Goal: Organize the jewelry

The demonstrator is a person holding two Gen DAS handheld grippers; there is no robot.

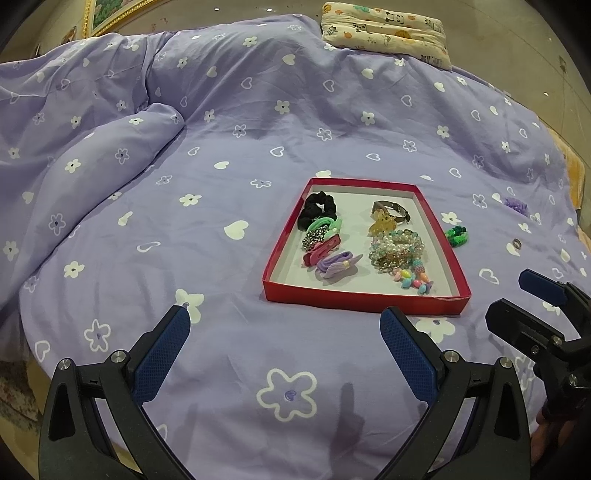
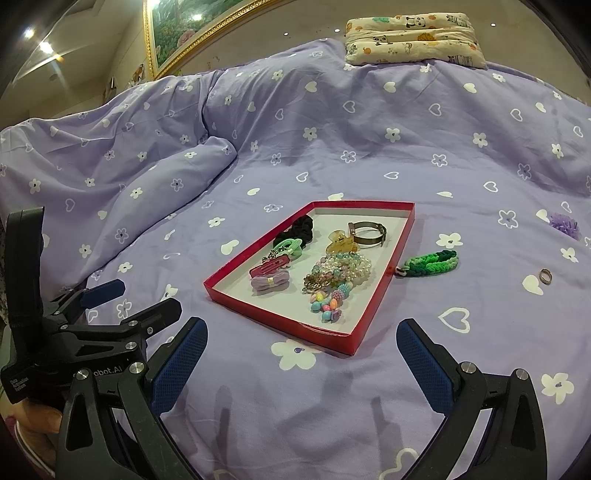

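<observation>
A shallow red tray (image 1: 284,236) (image 2: 391,266) lies on the purple bedspread. It holds a black scrunchie (image 1: 317,208), hair clips, a purple bow (image 2: 269,282), bead bracelets (image 1: 397,249) and a metal bangle (image 2: 367,230). Outside it, to its right, lie a green braided bracelet (image 1: 457,235) (image 2: 430,261), a small metal ring (image 1: 516,243) (image 2: 545,276) and a purple scrunchie (image 1: 515,205) (image 2: 564,224). My left gripper (image 1: 284,325) is open and empty, short of the tray's near edge. My right gripper (image 2: 301,341) is open and empty, near the tray's front corner.
A bunched fold of the duvet (image 1: 92,155) rises at the left. A patterned pillow (image 1: 384,33) lies at the far edge of the bed. A framed picture (image 2: 177,33) hangs behind. Each gripper shows in the other's view, the right one (image 1: 535,306) and the left one (image 2: 110,306).
</observation>
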